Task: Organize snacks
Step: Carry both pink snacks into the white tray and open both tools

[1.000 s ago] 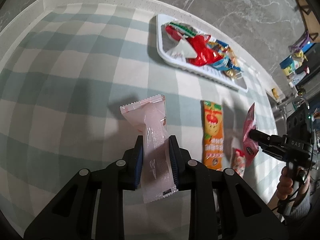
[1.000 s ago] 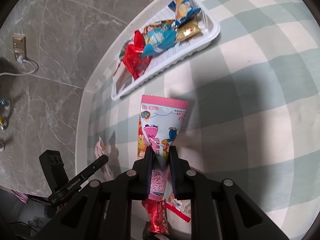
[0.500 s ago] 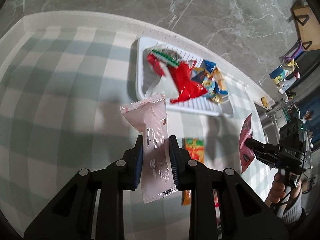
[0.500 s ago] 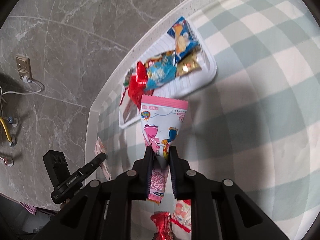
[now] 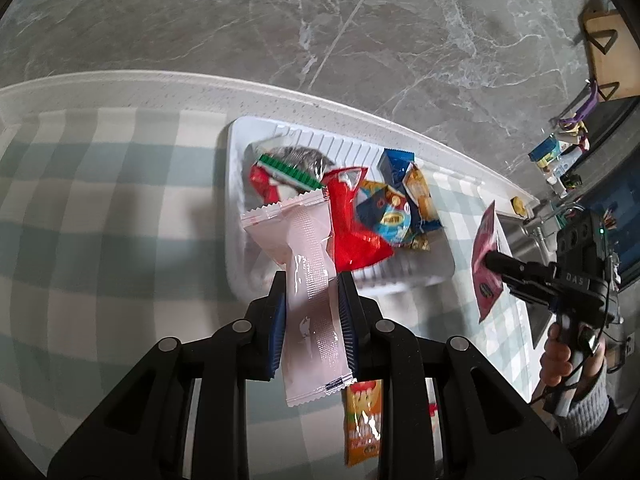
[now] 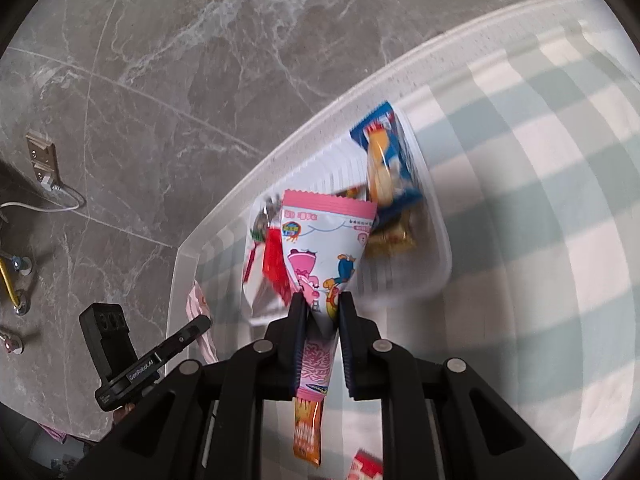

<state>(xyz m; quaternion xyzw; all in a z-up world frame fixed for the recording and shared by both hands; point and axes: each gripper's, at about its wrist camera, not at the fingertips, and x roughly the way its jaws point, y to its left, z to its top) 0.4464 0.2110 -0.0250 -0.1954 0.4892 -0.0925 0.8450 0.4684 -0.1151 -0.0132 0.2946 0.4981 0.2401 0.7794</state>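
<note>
Left tool (image 5: 312, 320) clamped on pale pink wrapper (image 5: 304, 272), held above checked tabletop (image 5: 100, 208). White tray (image 5: 236, 216) beyond, holding red packet (image 5: 352, 228) and blue packets (image 5: 390, 208). Orange packet (image 5: 362, 424) on cloth below. Right tool (image 5: 490, 260) at right edge, gripping pink packet (image 5: 484, 256); hand (image 5: 560, 356) on handle.

I see a pale pink wrapper (image 5: 308, 276) with white print, and a pink-edged packet (image 6: 324, 248) with cartoon figures on pale blue. The tray (image 5: 236, 208) is white, holding a red packet (image 5: 352, 224) and blue packets (image 5: 390, 208). Green-and-white checked cloth (image 5: 100, 208), orange packet (image 5: 362, 420), grey marbled floor (image 5: 280, 20).
</note>
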